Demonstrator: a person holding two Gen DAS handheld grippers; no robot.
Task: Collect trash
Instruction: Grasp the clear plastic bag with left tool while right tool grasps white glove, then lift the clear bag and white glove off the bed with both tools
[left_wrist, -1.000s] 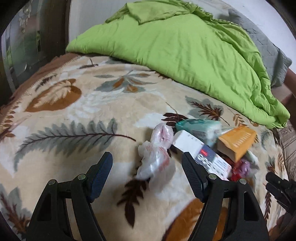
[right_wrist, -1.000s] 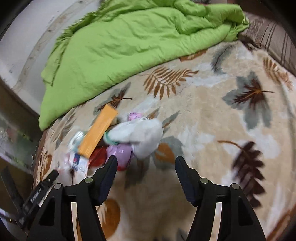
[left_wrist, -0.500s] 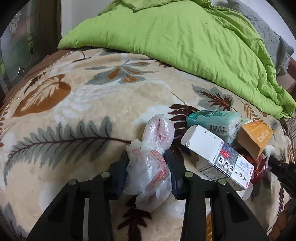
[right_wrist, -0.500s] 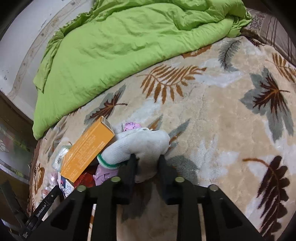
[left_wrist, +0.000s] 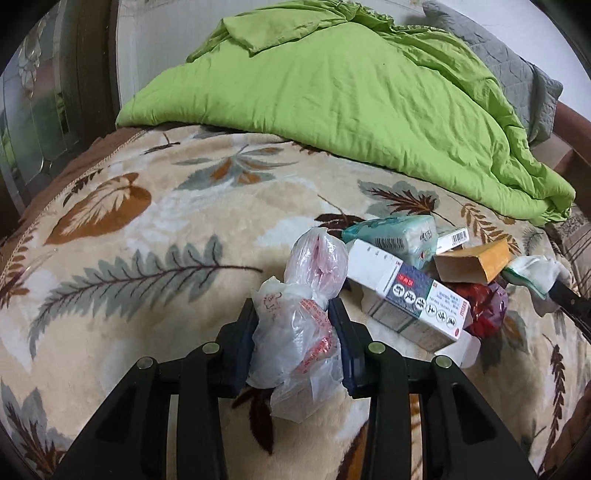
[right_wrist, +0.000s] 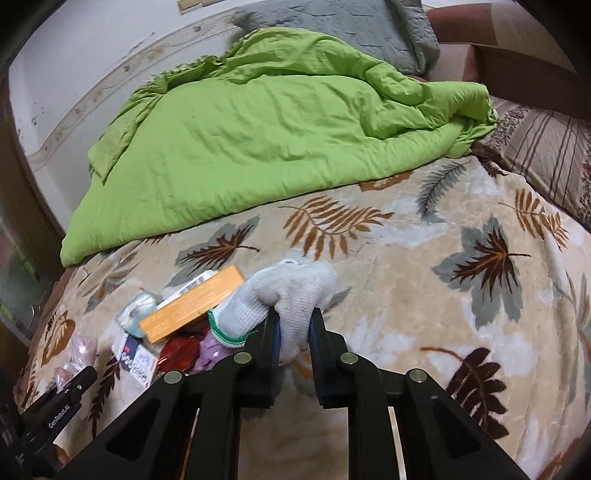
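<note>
Bed: leaf-print blanket (left_wrist: 155, 258), green duvet (left_wrist: 351, 103) behind.
Left hand-held gripper (left_wrist: 295, 332): clamped on red-printed plastic bag (left_wrist: 303, 314).
Right hand-held gripper (right_wrist: 293, 326): marked "GenRobot.AI", closing on white sock (right_wrist: 288, 295).
Box (left_wrist: 410, 295) beside bag: Chinese lettering, unreadable.

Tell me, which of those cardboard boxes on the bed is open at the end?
The white and dark-blue box: its end flap hangs open nearest the camera. The orange box looks closed.
</note>
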